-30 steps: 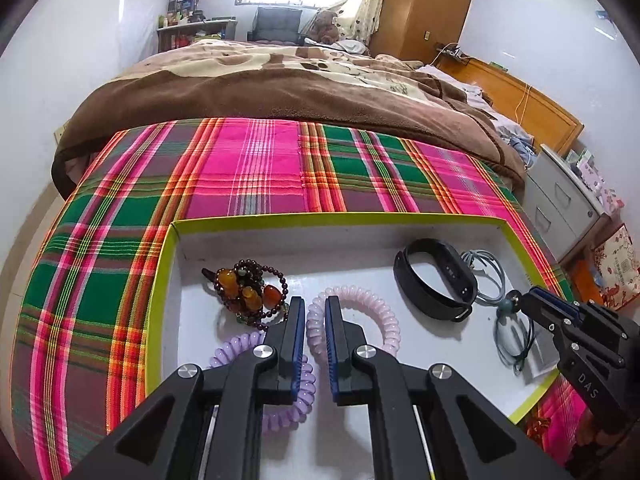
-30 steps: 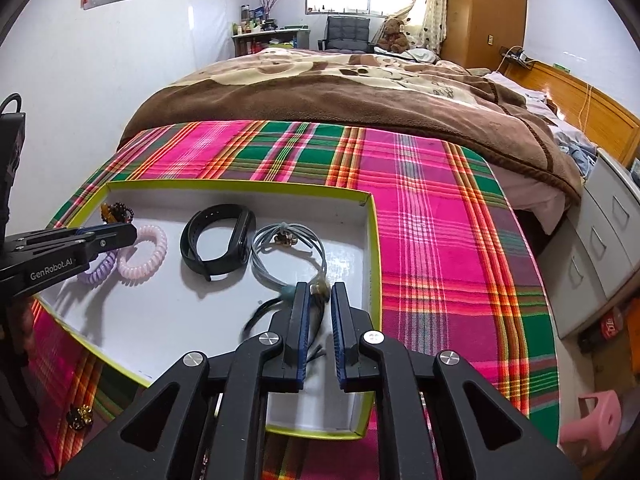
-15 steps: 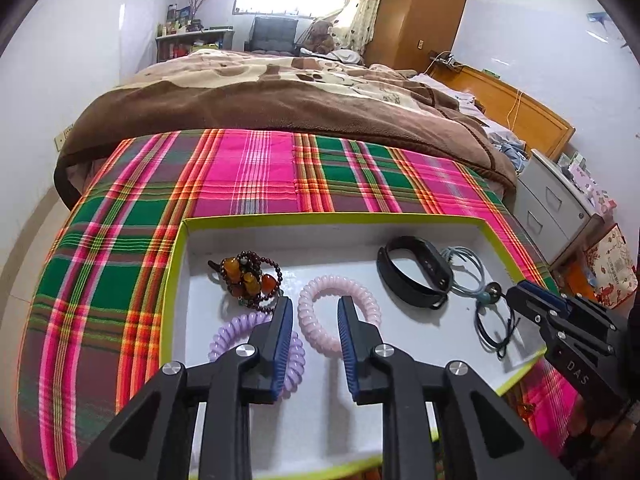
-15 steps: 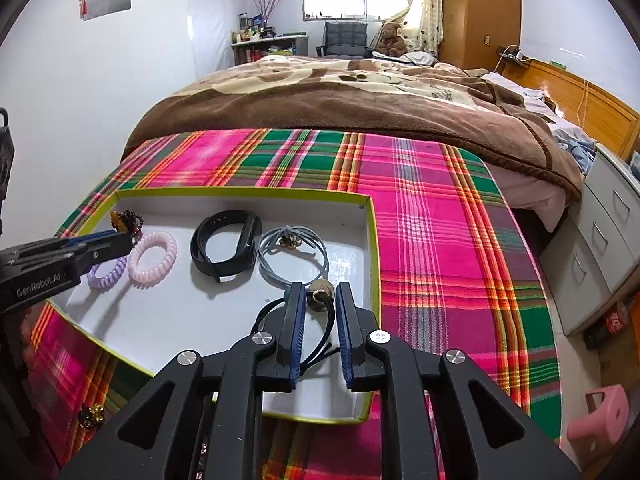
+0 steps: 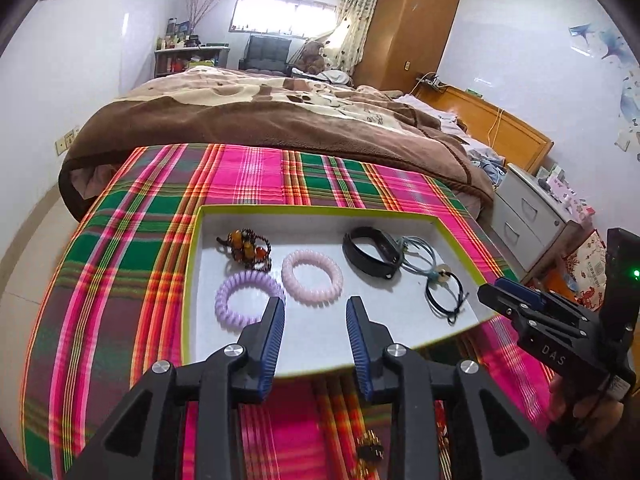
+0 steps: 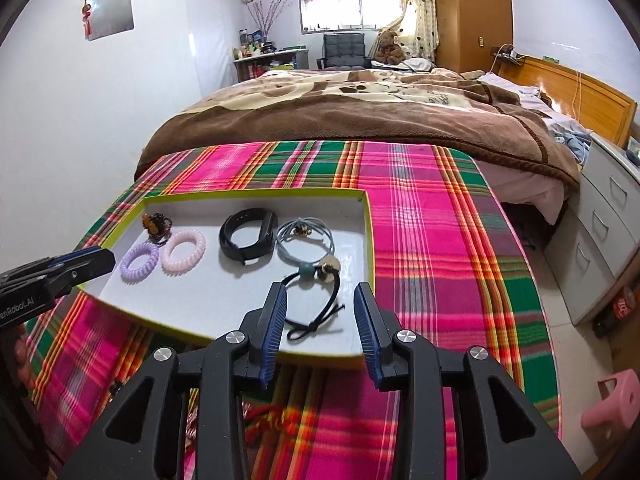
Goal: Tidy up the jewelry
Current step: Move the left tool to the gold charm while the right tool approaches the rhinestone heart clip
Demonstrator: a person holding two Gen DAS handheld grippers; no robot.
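Observation:
A white tray with a lime rim (image 5: 320,211) (image 6: 370,240) lies on the plaid cloth. In it rest a beaded bracelet (image 5: 247,245) (image 6: 157,225), a purple coil band (image 5: 247,297) (image 6: 140,262), a pink coil band (image 5: 312,275) (image 6: 183,249), a black wristband (image 5: 370,257) (image 6: 248,237), a grey cord (image 5: 418,256) (image 6: 306,242) and a black cord bracelet (image 5: 446,296) (image 6: 316,304). My left gripper (image 5: 315,304) hangs over the tray's near edge, jaws opening, nothing between them. My right gripper (image 6: 320,294) is opening too, the black cord lying loose between its fingers.
The plaid cloth (image 6: 432,240) covers a table in front of a bed with a brown blanket (image 5: 280,128). Grey drawers (image 6: 604,232) stand at the right, a pink stool (image 6: 612,404) on the floor. A small gold piece (image 5: 370,450) lies on the cloth below the tray.
Both grippers opened and drew back toward the tray's near edge. The left let go of the pink coil band, the right let go of the black cord bracelet; both now lie in the tray.

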